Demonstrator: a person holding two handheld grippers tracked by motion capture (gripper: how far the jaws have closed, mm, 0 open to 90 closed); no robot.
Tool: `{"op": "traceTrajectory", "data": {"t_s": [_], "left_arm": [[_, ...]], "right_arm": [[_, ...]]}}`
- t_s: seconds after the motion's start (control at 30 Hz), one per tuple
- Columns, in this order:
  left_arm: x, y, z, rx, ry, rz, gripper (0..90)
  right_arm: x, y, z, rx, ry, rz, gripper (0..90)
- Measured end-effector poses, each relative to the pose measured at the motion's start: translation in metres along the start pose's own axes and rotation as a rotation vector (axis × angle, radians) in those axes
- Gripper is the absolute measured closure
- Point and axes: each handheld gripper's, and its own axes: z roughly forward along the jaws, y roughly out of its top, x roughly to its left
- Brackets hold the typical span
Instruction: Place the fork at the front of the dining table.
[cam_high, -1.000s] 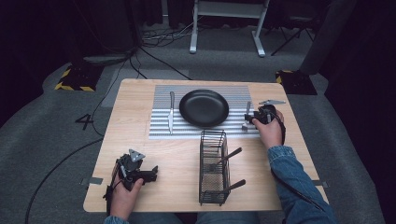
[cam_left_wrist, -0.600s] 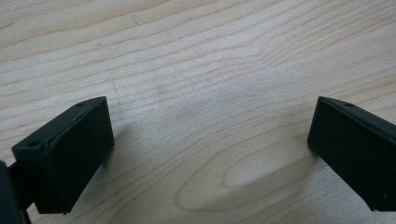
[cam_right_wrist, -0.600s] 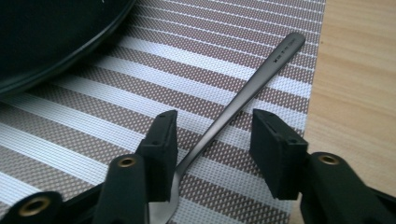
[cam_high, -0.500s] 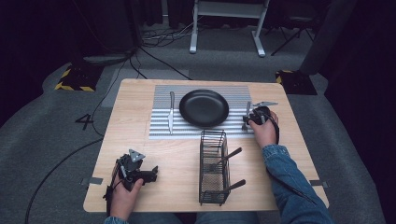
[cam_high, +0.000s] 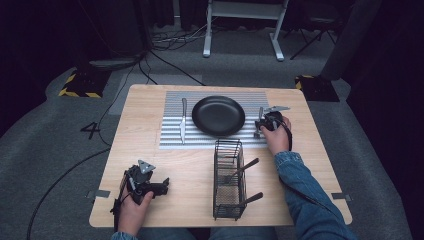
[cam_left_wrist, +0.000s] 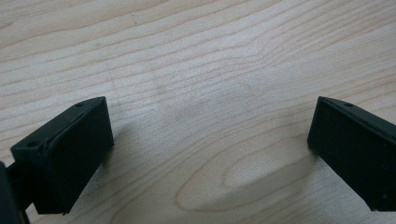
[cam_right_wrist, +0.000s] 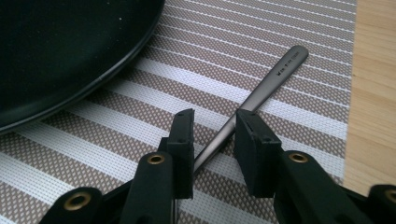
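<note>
The right gripper (cam_right_wrist: 212, 140) has just been closing — jaws straddle the fork handle (cam_right_wrist: 261, 88) beside the plate (cam_right_wrist: 70, 51), not yet pinching.

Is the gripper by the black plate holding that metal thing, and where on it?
Not quite yet. The right gripper has just been closing its jaws around the utensil's handle, midway along, but a gap remains. The left gripper holds nothing.

Lab/studio, dark curtains (cam_high: 60, 30), floor cables (cam_high: 165, 42)
</note>
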Motion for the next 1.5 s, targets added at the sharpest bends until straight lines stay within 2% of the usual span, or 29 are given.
{"op": "traceTrajectory", "data": {"t_s": [0.2,0.47,0.57,0.7,0.87,1.1,1.17,1.23,1.4,1.5], "left_arm": [[0.000,0.000,0.000,0.000,0.000,0.000,0.2],[0.000,0.000,0.000,0.000,0.000,0.000,0.2],[0.000,0.000,0.000,0.000,0.000,0.000,0.2],[0.000,0.000,0.000,0.000,0.000,0.000,0.2],[0.000,0.000,0.000,0.000,0.000,0.000,0.2],[0.000,0.000,0.000,0.000,0.000,0.000,0.2],[0.000,0.000,0.000,0.000,0.000,0.000,0.2],[0.000,0.000,0.000,0.000,0.000,0.000,0.2],[0.000,0.000,0.000,0.000,0.000,0.000,0.2],[0.000,0.000,0.000,0.000,0.000,0.000,0.2]], "right_arm": [[0.003,0.007,0.005,0.013,0.024,-0.018,73.3],[0.002,0.006,0.005,0.008,0.042,-0.015,74.4],[0.000,0.006,0.003,0.008,0.063,-0.002,76.5],[-0.003,0.006,0.001,0.019,0.060,-0.007,78.2],[-0.011,0.004,-0.001,0.022,0.058,0.017,79.3],[-0.006,0.006,0.003,0.026,0.063,0.000,80.2],[-0.005,0.006,0.004,0.023,0.063,0.003,79.9],[-0.003,0.005,0.003,0.009,0.060,0.033,74.7],[-0.001,0.002,-0.002,0.003,0.054,0.043,70.9],[-0.001,-0.002,-0.007,0.012,0.078,0.068,67.6]]}}
